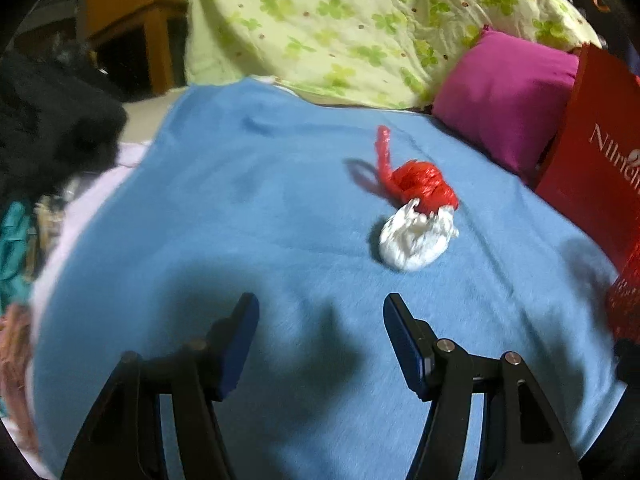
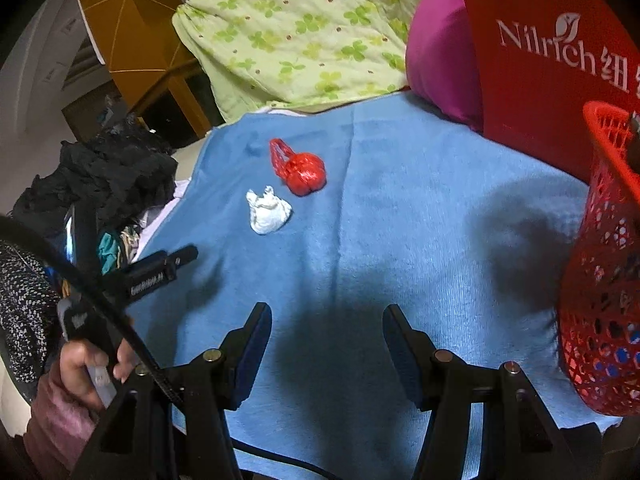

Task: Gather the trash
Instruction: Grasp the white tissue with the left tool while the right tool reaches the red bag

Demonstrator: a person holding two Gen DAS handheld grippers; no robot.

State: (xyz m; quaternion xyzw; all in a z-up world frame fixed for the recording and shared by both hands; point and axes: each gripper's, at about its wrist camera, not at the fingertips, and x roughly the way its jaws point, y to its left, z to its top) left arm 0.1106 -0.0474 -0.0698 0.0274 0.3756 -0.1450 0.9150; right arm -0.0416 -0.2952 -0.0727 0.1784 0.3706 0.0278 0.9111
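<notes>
Two pieces of trash lie on a blue blanket (image 1: 240, 220): a knotted red plastic bag (image 1: 420, 184) (image 2: 302, 172) with a loop sticking up, and a crumpled white wad (image 1: 414, 236) (image 2: 268, 212) touching it on the near side. My left gripper (image 1: 320, 312) is open and empty, hovering above the blanket short of the wad, which sits ahead and slightly right. My right gripper (image 2: 326, 322) is open too, with nothing between its fingers; both pieces lie ahead and to its left. The left gripper's body (image 2: 156, 272) shows at the left of the right wrist view, held by a hand (image 2: 88, 364).
A red mesh basket (image 2: 600, 280) (image 1: 628, 292) stands at the blanket's right edge, beside a red paper bag (image 2: 552, 60). A magenta pillow (image 1: 504, 96) and a green floral quilt (image 1: 340, 24) lie behind. Dark clothes (image 2: 104, 176) pile up at the left.
</notes>
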